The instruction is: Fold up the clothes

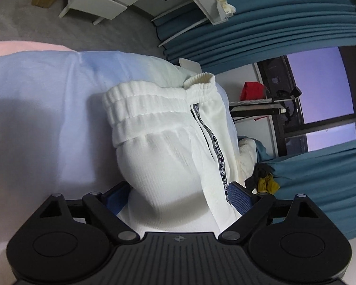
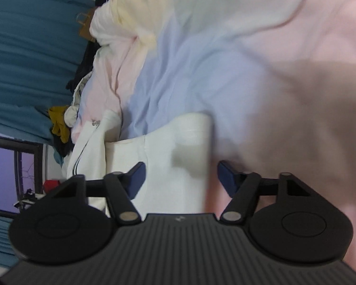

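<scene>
White trousers [image 1: 168, 147] with a ribbed elastic waistband [image 1: 144, 109] and a dark lettered stripe [image 1: 216, 147] down the side lie on a bed, over a pastel bedsheet [image 1: 40, 99] that shades from pink through pale blue. In the left wrist view the garment fills the middle, waistband farthest from the camera, and the cloth bulges up between the two blue pads of the left claw [image 1: 178, 197]. The pads press against the fabric on both sides, so this claw is pinching a thick bunch of the trousers.

In the right wrist view a folded white part of the trousers [image 2: 178, 156] lies flat on the sheet [image 2: 273, 71], its straight edge running beside the right pad. The right claw [image 2: 180, 175] stands spread wide above it, its blue pads [image 2: 136, 178] well apart and closing on nothing. The picture is blurred here.

Beyond the bed hang teal curtains [image 1: 284, 23] around a dark-framed window [image 1: 325, 99]. A heap of other clothes [image 2: 61, 123], one piece mustard yellow, sits at the bed's edge.
</scene>
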